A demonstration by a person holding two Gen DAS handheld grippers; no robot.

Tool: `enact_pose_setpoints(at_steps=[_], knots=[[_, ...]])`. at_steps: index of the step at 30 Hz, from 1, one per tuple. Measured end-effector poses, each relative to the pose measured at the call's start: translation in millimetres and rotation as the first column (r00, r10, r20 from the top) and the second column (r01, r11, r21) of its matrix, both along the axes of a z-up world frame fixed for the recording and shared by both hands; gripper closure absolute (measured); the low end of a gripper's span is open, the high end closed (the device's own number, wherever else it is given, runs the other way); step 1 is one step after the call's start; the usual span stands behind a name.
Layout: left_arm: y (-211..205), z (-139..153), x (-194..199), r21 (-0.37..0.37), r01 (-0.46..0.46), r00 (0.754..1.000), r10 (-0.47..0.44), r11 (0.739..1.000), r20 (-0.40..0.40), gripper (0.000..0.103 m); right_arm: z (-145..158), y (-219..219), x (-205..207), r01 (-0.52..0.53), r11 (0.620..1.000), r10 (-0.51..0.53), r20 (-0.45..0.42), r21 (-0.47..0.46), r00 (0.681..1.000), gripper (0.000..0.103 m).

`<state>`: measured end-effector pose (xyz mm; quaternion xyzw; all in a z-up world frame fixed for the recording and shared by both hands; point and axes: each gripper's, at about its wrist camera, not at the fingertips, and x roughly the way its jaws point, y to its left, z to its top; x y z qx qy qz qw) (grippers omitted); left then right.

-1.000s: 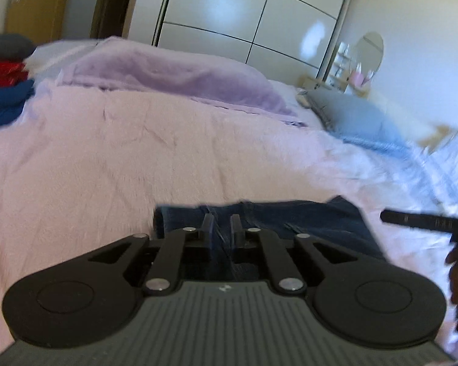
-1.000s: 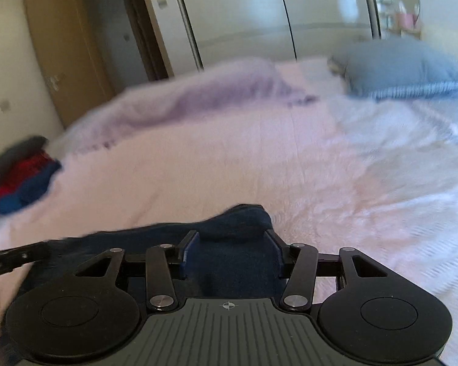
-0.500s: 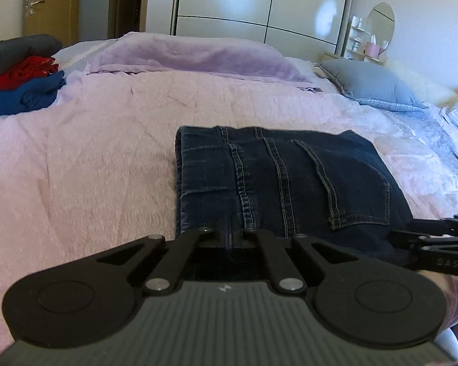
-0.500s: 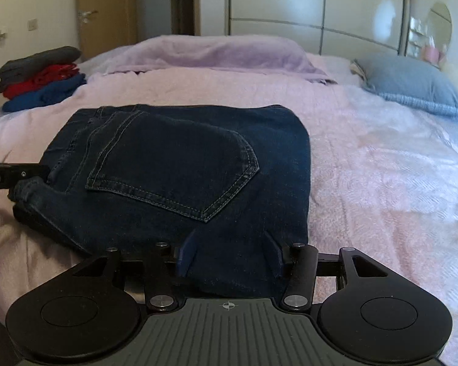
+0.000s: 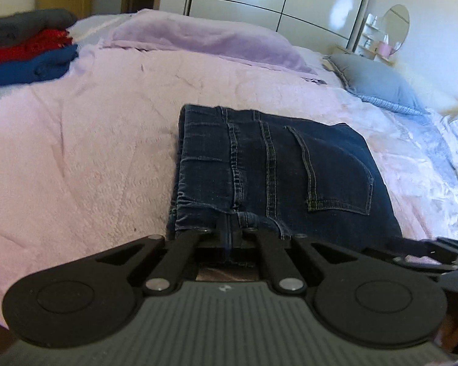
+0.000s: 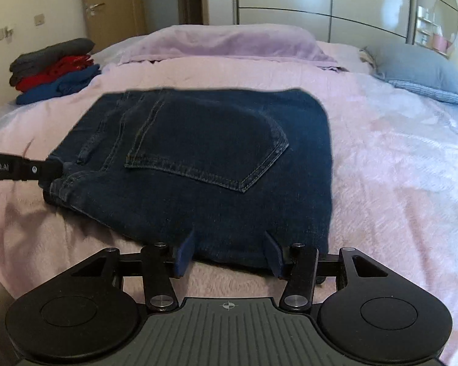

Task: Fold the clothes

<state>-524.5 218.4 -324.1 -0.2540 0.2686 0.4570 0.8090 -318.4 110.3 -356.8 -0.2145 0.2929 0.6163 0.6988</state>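
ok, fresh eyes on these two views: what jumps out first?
The folded jeans lie mid-bed on the pink blanket, back pocket up. The left tongs are shut on the jeans' near-left corner, while the right tongs stand open at the near edge. A stack of folded clothes, grey, red and blue, sits at the bed's far left.

Dark-blue jeans [image 6: 216, 164], pink bedspread [image 6: 397, 183] — grey, red, blue stack [image 6: 55, 67]

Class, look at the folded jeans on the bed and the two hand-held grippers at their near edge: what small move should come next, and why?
Probably open the left hand-held gripper: it is shut on the near edge of the jeans, which already lie folded flat, while the right hand-held gripper is open.
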Motion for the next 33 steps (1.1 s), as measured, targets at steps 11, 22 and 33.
enact_pose_setpoints(at_steps=[11,22,33], knots=[[-47,23,6,-0.050,-0.050,0.994,0.045,0.997,-0.103,0.089,13,-33,-9,0.057,0.993,-0.067,-0.102,-0.101,0.993,0.052],[-59,39,8,-0.005,0.054,0.997,-0.054,0.999,-0.049,0.091,23,-56,6,0.088,0.996,-0.091,-0.187,-0.028,0.978,0.052],[29,49,70,0.131,0.295,0.956,-0.291,0.947,-0.044,0.100,48,23,61,0.064,0.990,-0.041,-0.180,0.127,0.983,0.069]])
